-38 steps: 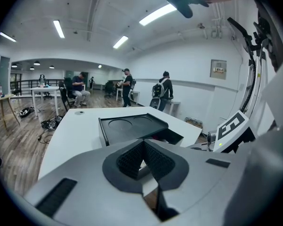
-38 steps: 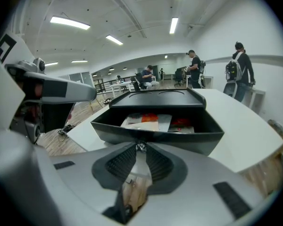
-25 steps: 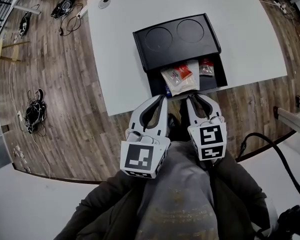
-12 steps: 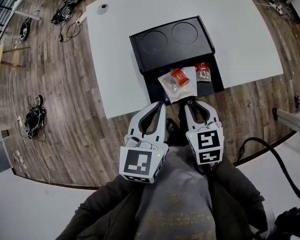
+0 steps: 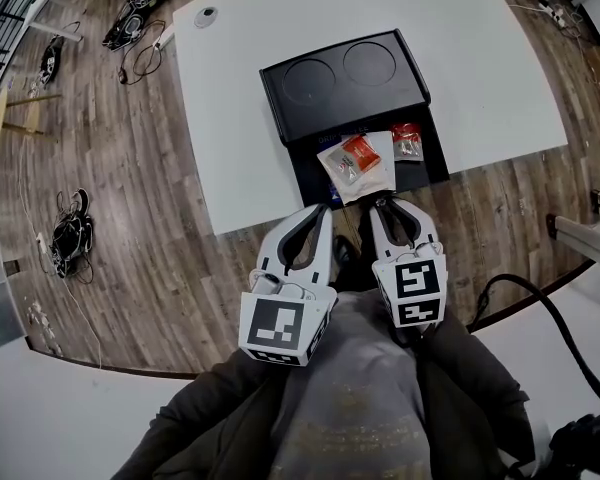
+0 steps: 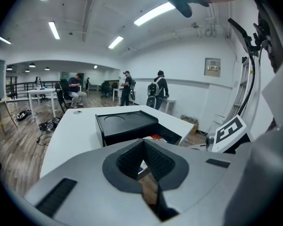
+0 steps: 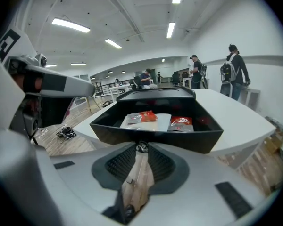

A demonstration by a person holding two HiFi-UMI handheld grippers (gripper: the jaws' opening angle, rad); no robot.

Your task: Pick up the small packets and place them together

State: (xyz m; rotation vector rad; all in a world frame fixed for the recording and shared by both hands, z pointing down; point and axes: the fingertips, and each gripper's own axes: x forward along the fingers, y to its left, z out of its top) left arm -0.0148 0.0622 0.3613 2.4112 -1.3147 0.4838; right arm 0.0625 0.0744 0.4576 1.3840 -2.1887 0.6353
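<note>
A black tray point(image 5: 350, 78) stands on a white table point(image 5: 240, 118), its open front compartment facing me. In that compartment a red-and-clear small packet point(image 5: 358, 154) lies on a larger white packet point(image 5: 372, 175). A second red packet point(image 5: 407, 140) lies to their right. The right gripper view shows the same red packet point(image 7: 142, 117) and the second one point(image 7: 181, 122) behind the tray's front wall point(image 7: 155, 135). My left gripper point(image 5: 325, 208) and right gripper point(image 5: 380, 205) hover side by side just off the table's near edge. Both are shut and hold nothing.
The tray's rear lid has two round recesses point(image 5: 310, 82). A round grommet point(image 5: 207, 13) sits at the table's far left corner. Cables point(image 5: 70, 233) lie on the wooden floor to the left. People point(image 6: 158, 91) stand by other tables far behind.
The head view has shifted slightly, so the tray sits a little higher and further left. Grippers and packets keep their places relative to each other.
</note>
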